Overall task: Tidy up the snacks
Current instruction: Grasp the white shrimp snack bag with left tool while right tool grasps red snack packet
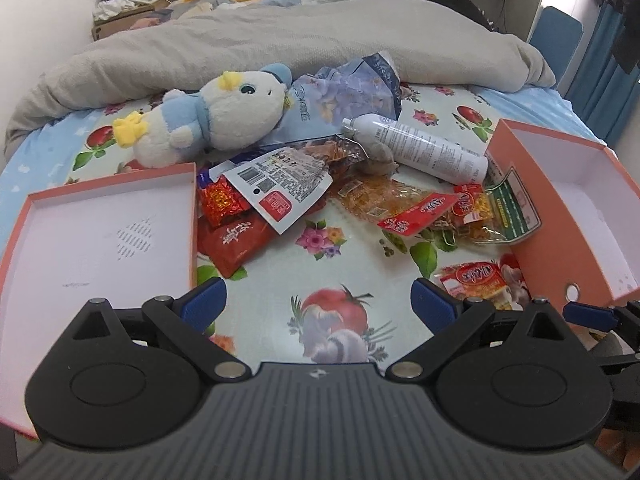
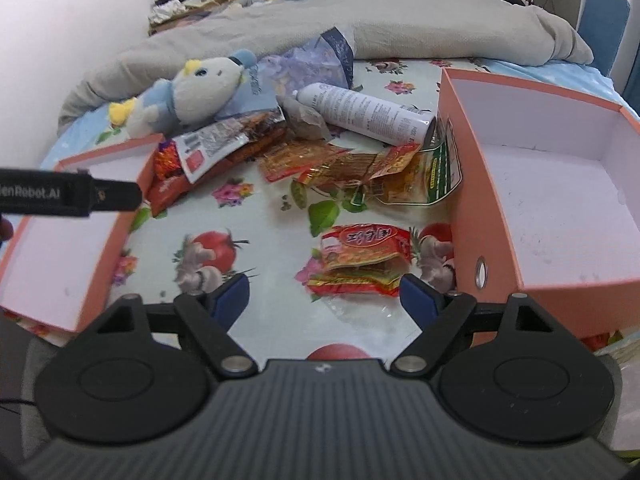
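Both grippers point(image 1: 318, 306) point(image 2: 322, 294) gape empty; the nearest packet point(image 2: 362, 258) looks light, crinkly, slippery, best pinched mid-body.

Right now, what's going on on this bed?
A person holds two tools over a floral sheet strewn with snack packets. Both orange boxes, the shallow one and the deep one, hold nothing. The left tool is open over bare sheet. The right tool is open, just short of a red snack packet. Nothing is gripped yet.
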Motion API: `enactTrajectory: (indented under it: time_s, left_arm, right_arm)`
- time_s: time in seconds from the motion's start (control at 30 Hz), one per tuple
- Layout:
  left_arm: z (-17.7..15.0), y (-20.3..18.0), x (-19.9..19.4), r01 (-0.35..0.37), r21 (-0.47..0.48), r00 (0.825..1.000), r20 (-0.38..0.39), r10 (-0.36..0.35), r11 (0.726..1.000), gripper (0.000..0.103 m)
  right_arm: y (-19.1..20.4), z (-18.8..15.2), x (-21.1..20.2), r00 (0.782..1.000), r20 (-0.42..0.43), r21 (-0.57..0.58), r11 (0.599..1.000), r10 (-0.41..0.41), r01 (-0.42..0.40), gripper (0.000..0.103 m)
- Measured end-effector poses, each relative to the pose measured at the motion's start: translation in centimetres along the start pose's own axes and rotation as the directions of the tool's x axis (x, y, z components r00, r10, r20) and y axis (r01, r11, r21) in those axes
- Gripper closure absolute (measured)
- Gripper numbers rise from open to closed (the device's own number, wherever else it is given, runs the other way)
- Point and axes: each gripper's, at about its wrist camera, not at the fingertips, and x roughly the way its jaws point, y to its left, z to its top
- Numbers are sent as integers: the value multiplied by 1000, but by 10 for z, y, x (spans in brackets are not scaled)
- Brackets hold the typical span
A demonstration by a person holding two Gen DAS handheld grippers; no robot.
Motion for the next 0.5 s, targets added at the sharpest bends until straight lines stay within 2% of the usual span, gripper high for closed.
enactTrajectory:
  time_s: [0.5]
  left_arm:
    - [35, 2, 83, 4, 87, 996, -86, 4, 996, 4]
  right_arm:
    - [-15, 21, 70, 993, -92, -49, 997, -67, 63, 20]
